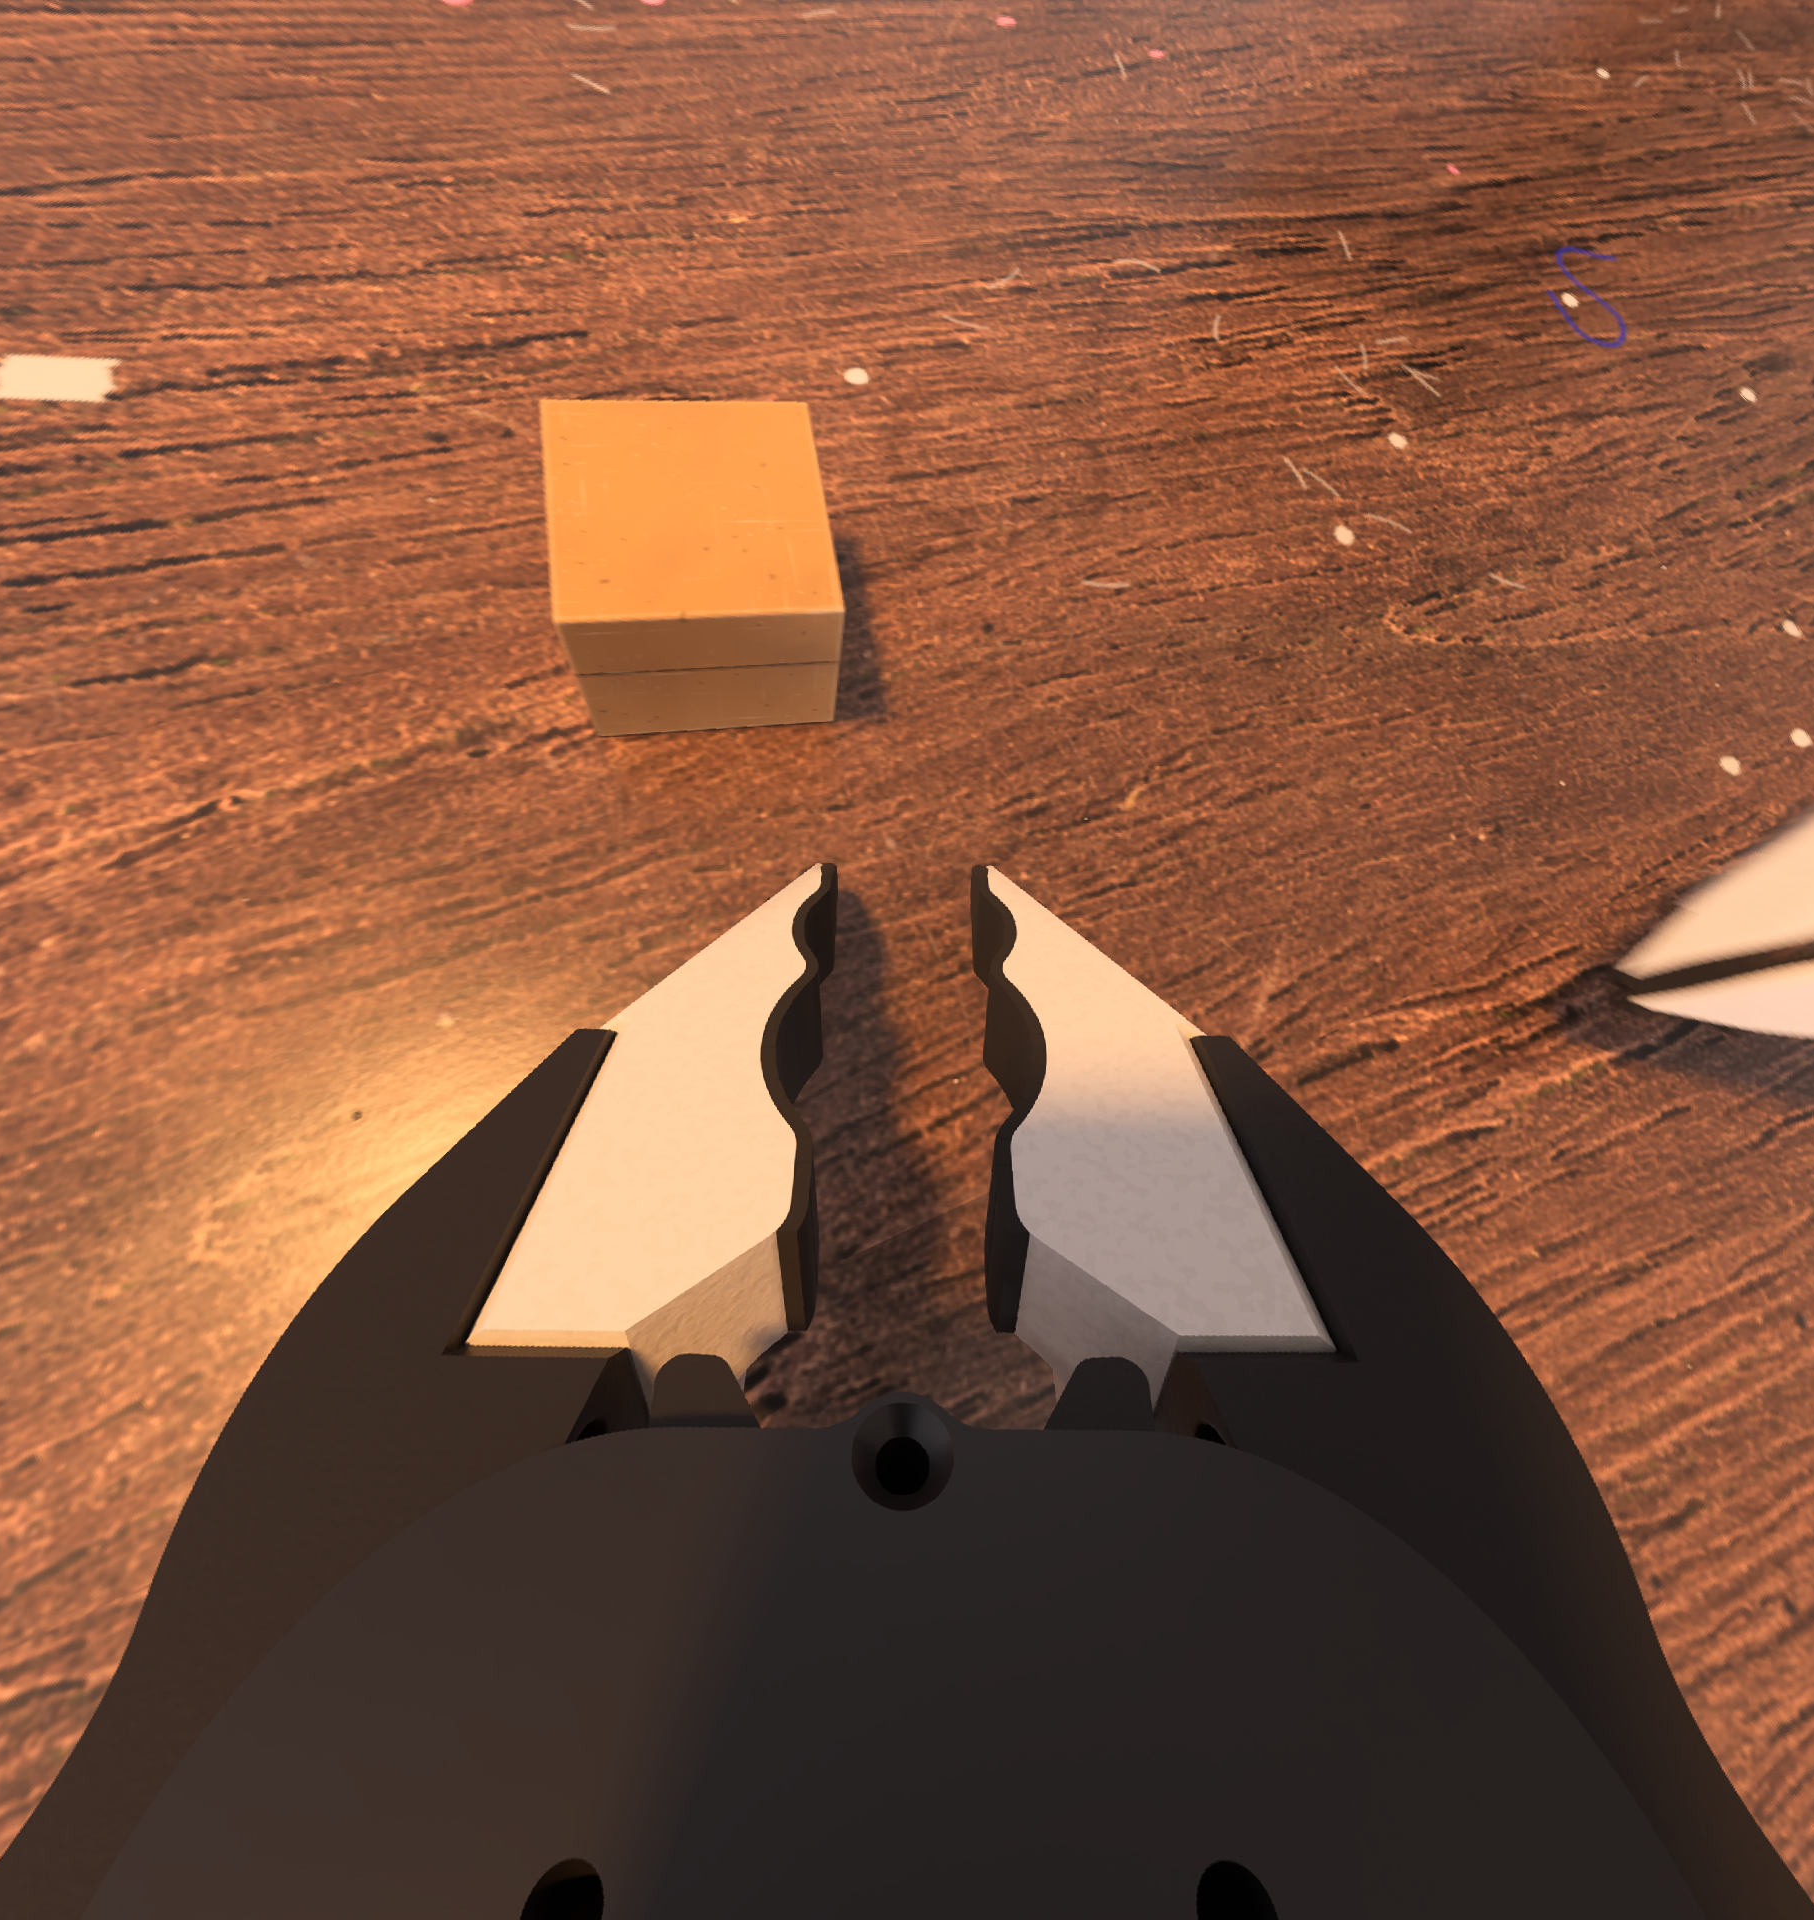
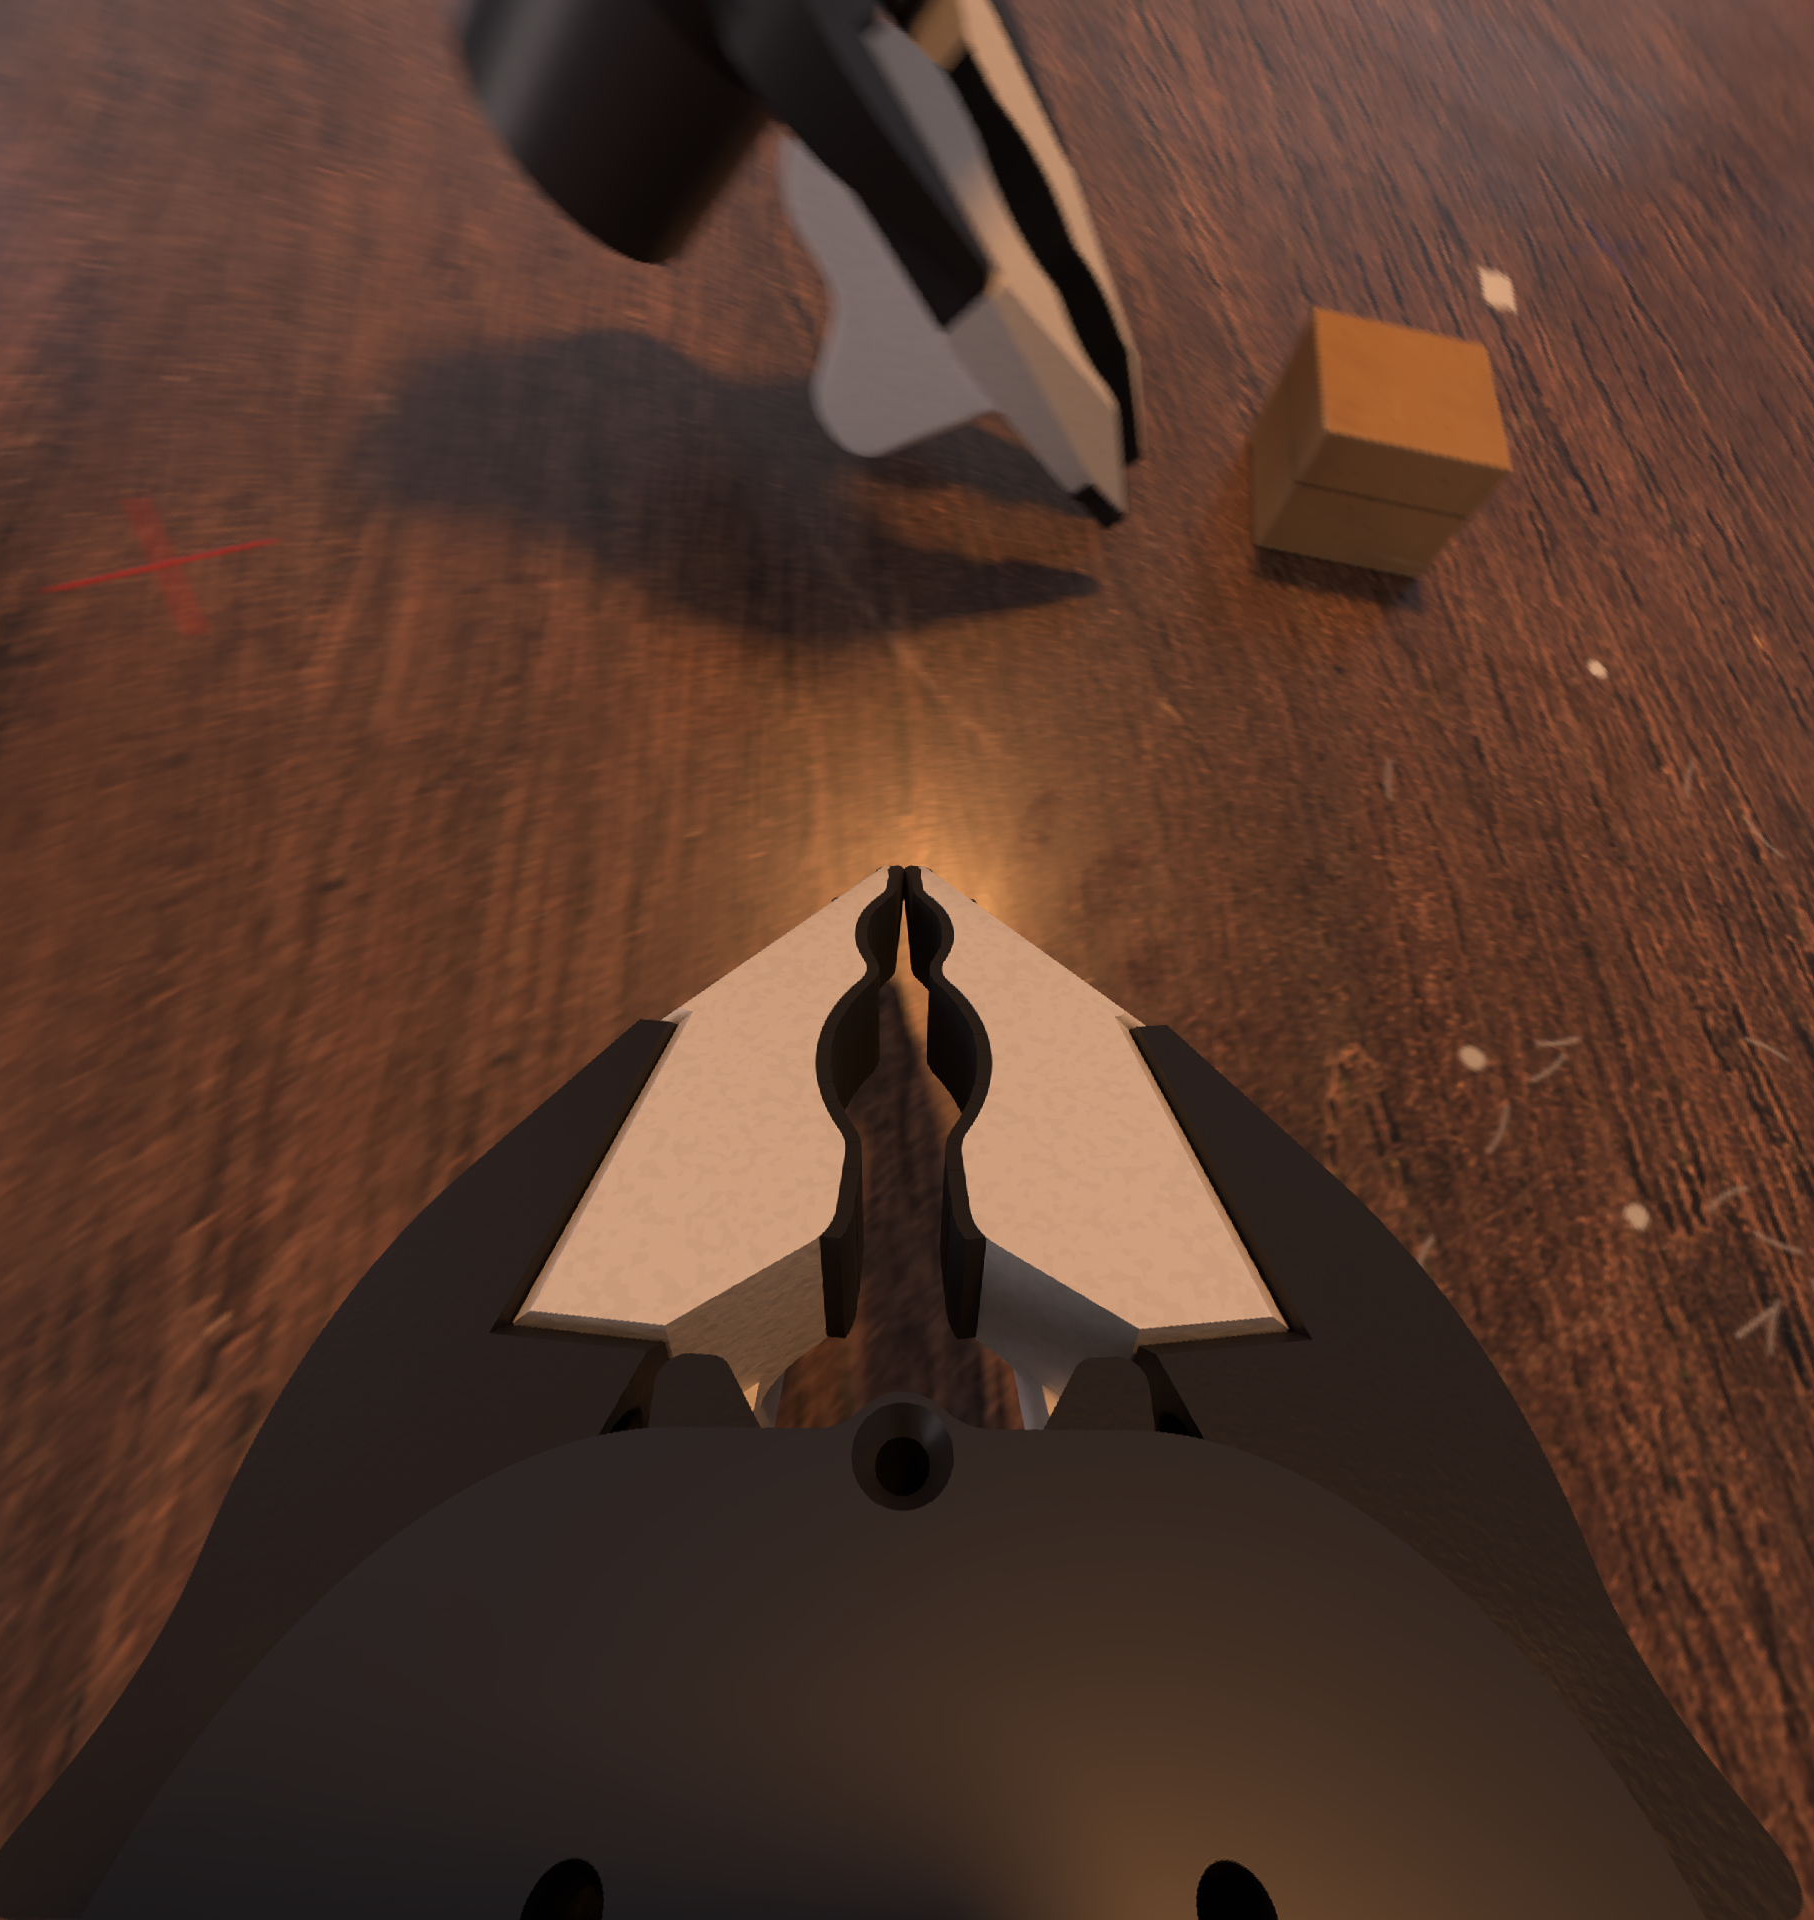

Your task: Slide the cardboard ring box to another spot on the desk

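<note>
Sitting shut on the brown table (image 1: 1298, 727), the plain, unlabelled box (image 1: 690, 561) lies just ahead and left of the left claw (image 1: 903, 894), whose fingers are parted and empty. The right claw (image 2: 903, 883) is clenched on nothing, well apart from the box.

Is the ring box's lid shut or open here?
Shut. The ring box sits upright on the desk, lid flush on its base with only a thin seam showing in both views.
</note>
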Robot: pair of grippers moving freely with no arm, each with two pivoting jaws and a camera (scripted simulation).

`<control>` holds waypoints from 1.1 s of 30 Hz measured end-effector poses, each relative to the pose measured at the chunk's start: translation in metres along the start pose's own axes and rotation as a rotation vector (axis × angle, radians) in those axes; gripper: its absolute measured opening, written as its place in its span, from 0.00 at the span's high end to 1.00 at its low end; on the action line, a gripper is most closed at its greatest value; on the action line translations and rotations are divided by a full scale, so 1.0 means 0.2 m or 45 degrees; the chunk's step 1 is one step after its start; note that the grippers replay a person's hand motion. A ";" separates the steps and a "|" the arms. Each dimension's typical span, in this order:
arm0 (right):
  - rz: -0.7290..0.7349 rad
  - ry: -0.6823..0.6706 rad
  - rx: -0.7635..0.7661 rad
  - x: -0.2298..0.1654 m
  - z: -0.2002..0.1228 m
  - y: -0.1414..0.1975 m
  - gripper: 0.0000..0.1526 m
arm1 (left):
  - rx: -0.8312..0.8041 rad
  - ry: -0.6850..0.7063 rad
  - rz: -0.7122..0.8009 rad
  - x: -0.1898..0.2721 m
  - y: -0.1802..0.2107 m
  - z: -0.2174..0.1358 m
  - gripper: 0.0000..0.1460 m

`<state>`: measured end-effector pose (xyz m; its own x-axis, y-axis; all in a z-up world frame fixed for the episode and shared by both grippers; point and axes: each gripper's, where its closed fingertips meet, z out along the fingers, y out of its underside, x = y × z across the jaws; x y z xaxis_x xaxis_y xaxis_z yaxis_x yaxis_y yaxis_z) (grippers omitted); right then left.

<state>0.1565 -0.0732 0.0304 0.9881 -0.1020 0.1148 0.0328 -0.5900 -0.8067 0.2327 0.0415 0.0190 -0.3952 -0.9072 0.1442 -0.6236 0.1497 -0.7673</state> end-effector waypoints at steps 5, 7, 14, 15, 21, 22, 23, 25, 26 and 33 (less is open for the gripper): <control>0.086 0.408 -0.043 0.43 0.12 -0.04 1.00 | -0.074 0.019 0.010 0.03 0.03 0.03 0.81; 0.093 0.594 -0.008 0.60 0.09 -0.06 1.00 | -0.073 -0.002 0.010 0.03 0.04 0.03 0.81; 0.060 0.620 0.076 0.65 -0.02 -0.04 0.99 | -0.067 -0.033 0.005 0.03 0.03 0.04 0.76; 0.052 0.618 0.101 0.65 -0.05 -0.04 0.98 | -0.066 -0.031 0.007 0.04 0.02 0.05 0.74; 0.046 0.602 0.126 0.68 -0.20 0.06 0.93 | 0.032 -0.210 0.009 -0.04 -0.07 0.06 0.60; 0.055 0.608 0.125 0.70 -0.23 0.08 0.93 | 0.061 -0.247 -0.003 -0.08 -0.09 0.05 0.55; 0.066 0.617 0.130 0.71 -0.25 0.09 0.93 | 0.069 -0.281 -0.015 -0.12 -0.11 0.05 0.51; 0.097 0.624 0.151 0.73 -0.29 0.11 0.93 | 0.063 -0.336 -0.035 -0.20 -0.15 0.06 0.42; 0.117 0.626 0.167 0.74 -0.30 0.11 0.93 | 0.063 -0.354 -0.047 -0.23 -0.17 0.07 0.40; 0.170 0.641 0.234 0.77 -0.36 0.08 0.93 | -0.008 -0.278 -0.086 -0.25 -0.24 0.22 0.48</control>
<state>0.2986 -0.1567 0.0766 0.7931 -0.5636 0.2310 -0.0179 -0.4007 -0.9160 0.3126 0.0611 0.0210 -0.1974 -0.9787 0.0557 -0.6482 0.0877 -0.7564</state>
